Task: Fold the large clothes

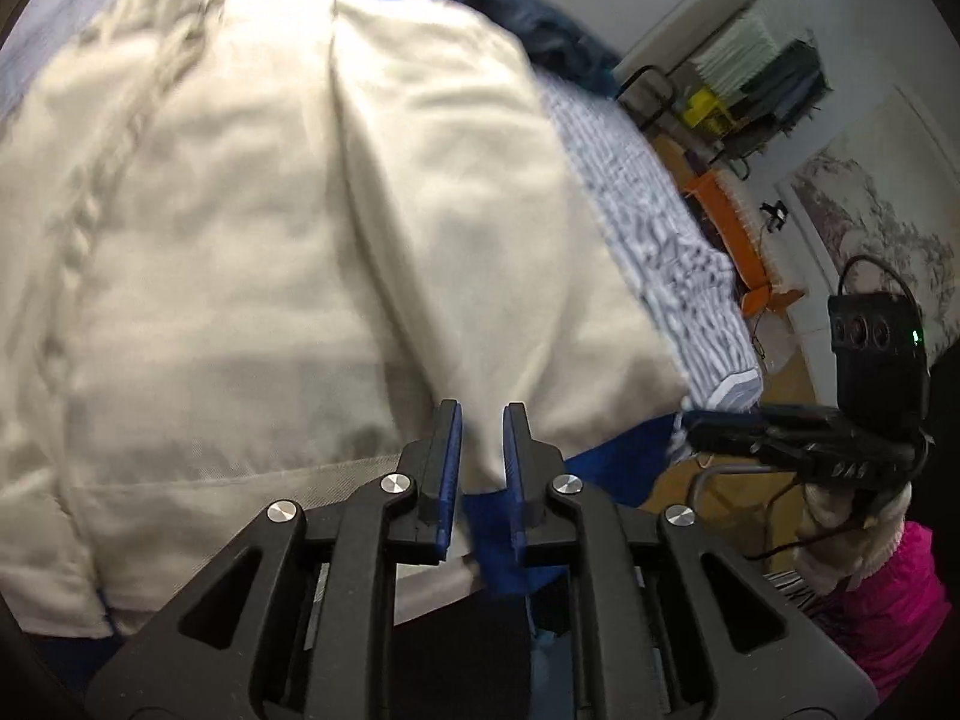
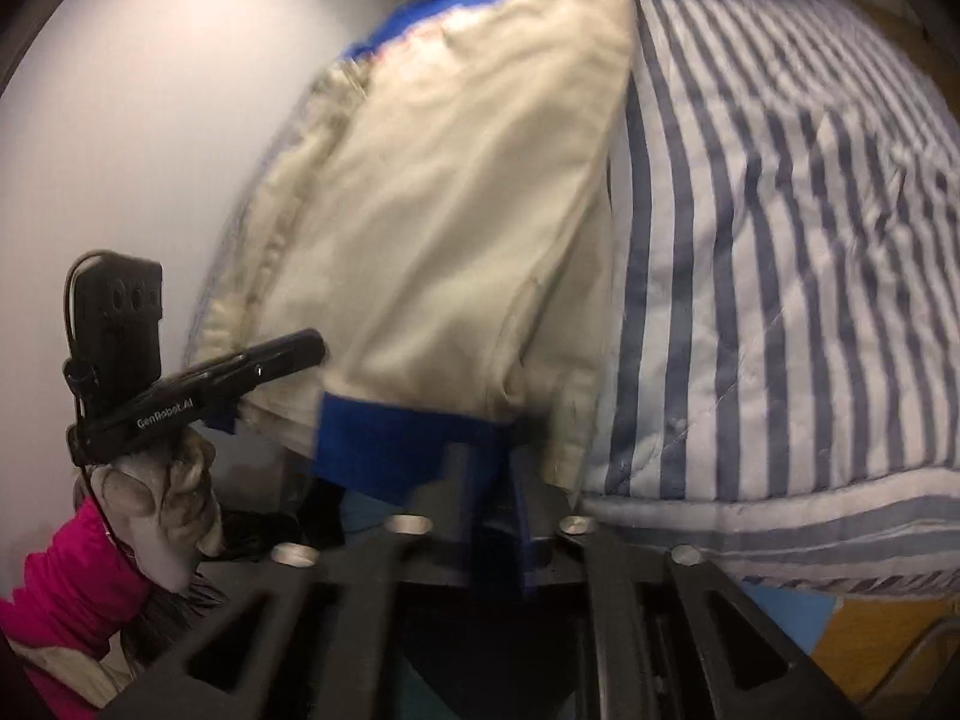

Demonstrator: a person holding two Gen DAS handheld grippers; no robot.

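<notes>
A large cream garment [image 1: 288, 252] w/ blue trim is seen spread over a blue-and-white striped quilt [image 2: 780, 228] on a bed; it fills most of the left wrist view and the centre of the right wrist view. Its blue hem band [image 2: 408, 438] lies at the near edge, closest to both grippers.

Left gripper [image 1: 482, 420]: fingers [image 1: 447, 450] are held a narrow gap apart, blue pads facing each other. Cream cloth and a strip of blue hem are seen in the gap, but the pads are not pressed onto it, as far as can be told. The same gripper is seen from the side in the right wrist view, tip against the garment's left near corner, gripped by a gloved hand [image 2: 162, 498] w/ a pink sleeve [image 2: 66, 588].

Right gripper [image 2: 486, 462]: fingers [image 2: 528, 498] are blurred and partly covered by the blue hem, which hangs down btwn them. They look parted; whether cloth is pinched cannot be told for sure. In the left wrist view this gripper is seen at the garment's right near corner, by the quilt edge.

Background, left wrist view: a clothes rack [image 1: 756, 72] w/ hanging items, an orange object [image 1: 732, 222] on a wooden floor, a white wall.
</notes>
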